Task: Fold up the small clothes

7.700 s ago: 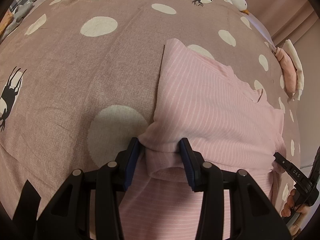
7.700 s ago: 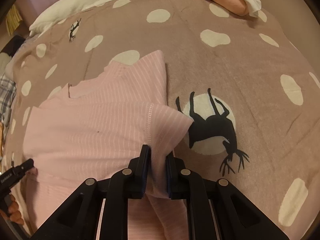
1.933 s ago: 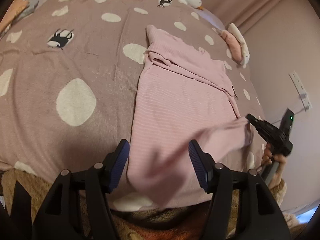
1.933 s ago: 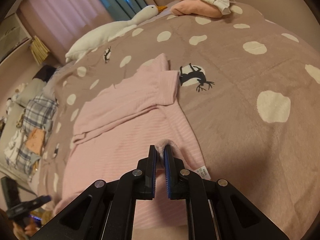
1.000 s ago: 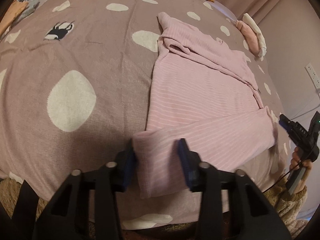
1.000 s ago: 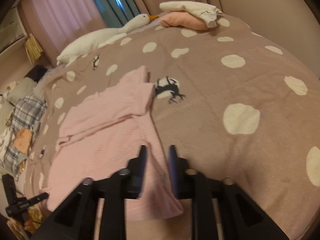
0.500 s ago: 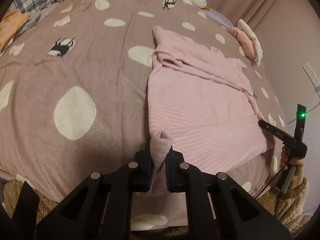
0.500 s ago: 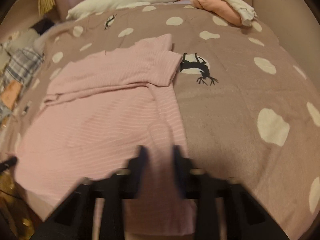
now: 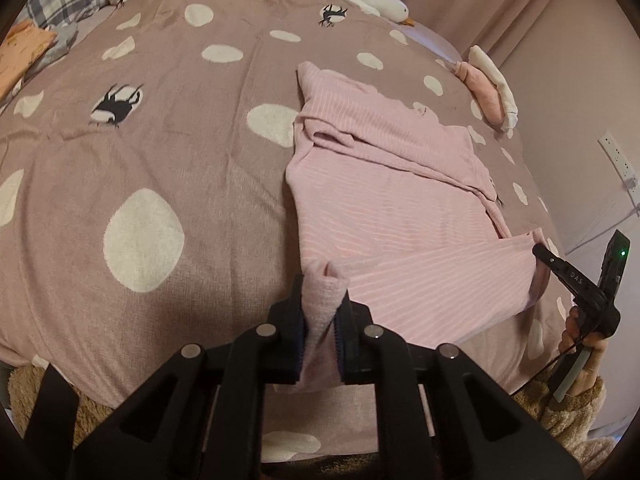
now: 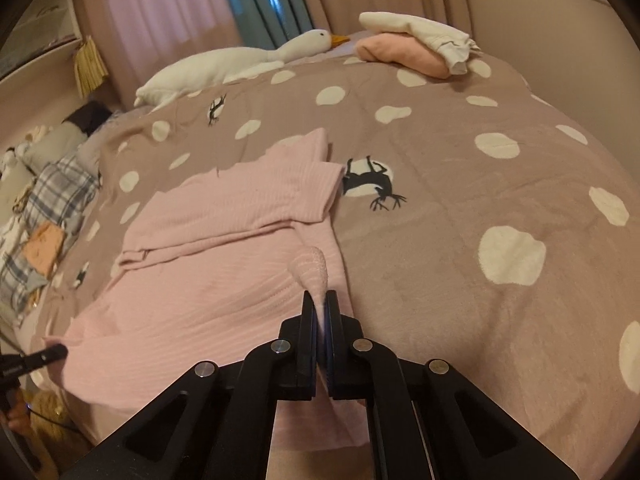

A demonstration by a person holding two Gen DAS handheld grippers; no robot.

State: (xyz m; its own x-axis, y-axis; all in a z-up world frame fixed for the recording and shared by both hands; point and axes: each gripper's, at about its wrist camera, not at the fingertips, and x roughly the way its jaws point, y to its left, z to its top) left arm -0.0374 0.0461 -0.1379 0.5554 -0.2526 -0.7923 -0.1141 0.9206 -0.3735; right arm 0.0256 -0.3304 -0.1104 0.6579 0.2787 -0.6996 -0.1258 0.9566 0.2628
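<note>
Both hem corners (image 9: 320, 304) inside fingers (image 10: 308, 328).

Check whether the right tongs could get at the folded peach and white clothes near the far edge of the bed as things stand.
Probably not right now: the right tongs are shut on the pink top, and the folded clothes lie far across the bedspread.

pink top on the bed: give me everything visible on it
The pink top is soft ribbed knit with thin pale stripes. It lies mostly flat on the spotted brown bedspread, its sleeves already folded across the upper part. The near hem is lifted at both corners: the left tongs are shut on a bunched fold at one corner, the right tongs on a thin pinch at the other, both having just been closing. The fabric between them sags a little. Nothing else touches it.
</note>
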